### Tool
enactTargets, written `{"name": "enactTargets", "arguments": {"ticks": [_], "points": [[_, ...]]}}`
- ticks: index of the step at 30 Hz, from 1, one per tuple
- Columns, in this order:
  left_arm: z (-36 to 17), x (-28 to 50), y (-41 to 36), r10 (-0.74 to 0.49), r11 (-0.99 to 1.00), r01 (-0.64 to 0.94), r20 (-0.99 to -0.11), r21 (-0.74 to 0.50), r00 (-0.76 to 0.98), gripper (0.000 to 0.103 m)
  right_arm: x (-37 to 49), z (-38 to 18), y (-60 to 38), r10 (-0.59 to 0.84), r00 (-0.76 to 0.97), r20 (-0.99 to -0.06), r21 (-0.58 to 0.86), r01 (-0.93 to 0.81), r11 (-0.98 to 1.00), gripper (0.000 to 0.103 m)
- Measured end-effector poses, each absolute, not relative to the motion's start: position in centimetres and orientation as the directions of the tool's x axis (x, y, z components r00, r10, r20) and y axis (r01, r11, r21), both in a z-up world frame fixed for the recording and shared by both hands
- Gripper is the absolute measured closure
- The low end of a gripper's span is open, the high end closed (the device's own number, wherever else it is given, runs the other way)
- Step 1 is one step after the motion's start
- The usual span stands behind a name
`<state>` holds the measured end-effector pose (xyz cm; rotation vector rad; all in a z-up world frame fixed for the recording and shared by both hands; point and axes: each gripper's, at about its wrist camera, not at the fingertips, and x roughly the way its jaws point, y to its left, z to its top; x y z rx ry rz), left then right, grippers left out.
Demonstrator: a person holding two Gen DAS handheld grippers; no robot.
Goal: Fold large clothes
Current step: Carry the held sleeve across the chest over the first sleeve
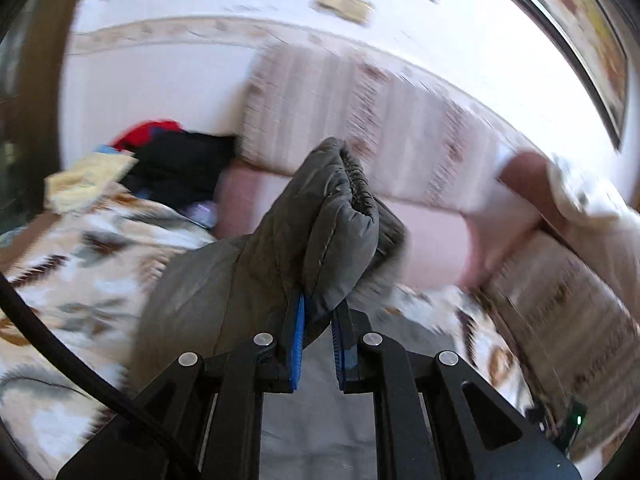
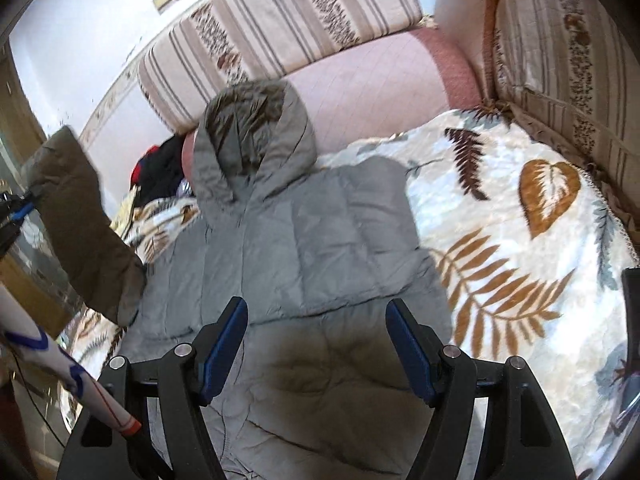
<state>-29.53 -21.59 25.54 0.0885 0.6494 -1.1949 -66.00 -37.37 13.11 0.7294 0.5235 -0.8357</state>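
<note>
A grey padded jacket (image 2: 320, 232) lies spread on a leaf-patterned blanket (image 2: 520, 240), its hood (image 2: 256, 128) toward the sofa back. My left gripper (image 1: 318, 312) is shut on the cuff end of one sleeve (image 1: 340, 208) and holds it up off the blanket. The right wrist view shows that raised sleeve (image 2: 80, 220) at the far left, with the left gripper (image 2: 18, 210) at the frame edge. My right gripper (image 2: 316, 312) hovers over the jacket's lower body, open, with nothing between its blue pads (image 2: 224, 344).
Striped cushions (image 2: 280, 12) line the back and right side of the pink sofa (image 2: 360, 80). A pile of black and red clothes (image 1: 176, 160) sits at the blanket's far left corner. A person's white-sleeved arm (image 1: 560, 192) reaches in at right. A black cable (image 1: 60, 344) crosses the lower left.
</note>
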Motion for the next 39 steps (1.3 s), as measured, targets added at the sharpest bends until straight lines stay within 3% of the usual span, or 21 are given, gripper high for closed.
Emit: {"name": "enactTargets", "arguments": {"ticks": [6, 10, 12, 13, 14, 18, 20, 22, 29, 34, 36, 37, 39], "points": [[18.6, -38.3, -27.8, -0.785, 0.293, 0.926, -0.613, -0.238, 0.090, 0.090, -68.1, 14.0, -38.4, -0.511, 0.564, -0.648, 0.393, 0.823, 0.409, 0.026], [11.2, -41.7, -31.0, -0.681, 0.282, 0.936, -0.731, -0.211, 0.041, 0.089, -68.5, 14.0, -39.1, -0.519, 0.556, -0.649, 0.400, 0.830, 0.388, 0.026], [8.4, -43.1, -31.8, -0.624, 0.286, 0.943, -0.780, -0.172, 0.047, 0.079, -68.2, 13.9, -39.3, -0.516, 0.552, -0.655, 0.399, 0.833, 0.384, 0.026], [7.5, -43.4, -31.7, -0.598, 0.284, 0.946, -0.800, -0.154, 0.050, 0.061, -68.1, 13.8, -39.5, -0.507, 0.561, -0.654, 0.411, 0.827, 0.384, 0.026], [6.6, -43.9, -31.8, -0.567, 0.272, 0.953, -0.823, -0.134, 0.046, 0.052, -68.0, 13.7, -39.5, -0.501, 0.568, -0.653, 0.419, 0.822, 0.387, 0.026], [8.1, -45.3, -28.6, -0.623, 0.174, 0.977, -0.782, -0.126, 0.011, 0.046, -67.7, 13.6, -39.8, -0.489, 0.584, -0.647, 0.432, 0.810, 0.396, 0.026], [9.9, -44.2, -26.6, -0.687, 0.171, 0.977, -0.726, -0.124, 0.028, 0.029, -67.7, 13.3, -40.0, -0.462, 0.617, -0.637, 0.475, 0.786, 0.395, 0.028], [11.5, -41.3, -24.0, -0.741, 0.235, 0.964, -0.665, -0.123, 0.096, 0.020, -67.4, 12.8, -40.3, -0.409, 0.669, -0.621, 0.541, 0.743, 0.394, 0.035], [11.1, -26.5, -18.8, -0.691, 0.594, 0.777, -0.626, -0.207, 0.362, 0.020, -63.9, 8.5, -42.7, -0.176, 0.817, -0.550, 0.752, 0.576, 0.322, 0.037], [8.5, -20.6, -18.1, -0.628, 0.680, 0.687, -0.688, -0.257, 0.364, 0.020, -59.8, 6.6, -42.5, -0.150, 0.775, -0.615, 0.703, 0.624, 0.341, 0.037], [7.6, -19.7, -18.5, -0.620, 0.684, 0.675, -0.708, -0.275, 0.339, 0.020, -58.3, 5.7, -42.8, -0.145, 0.767, -0.625, 0.702, 0.633, 0.327, 0.054], [7.0, -19.6, -18.8, -0.613, 0.685, 0.674, -0.720, -0.278, 0.326, 0.020, -57.7, 5.5, -42.9, -0.143, 0.768, -0.624, 0.700, 0.631, 0.334, 0.077], [6.1, -19.9, -19.5, -0.593, 0.674, 0.698, -0.742, -0.243, 0.314, 0.020, -57.0, 6.0, -42.9, -0.163, 0.741, -0.652, 0.660, 0.660, 0.360, 0.082]]}}
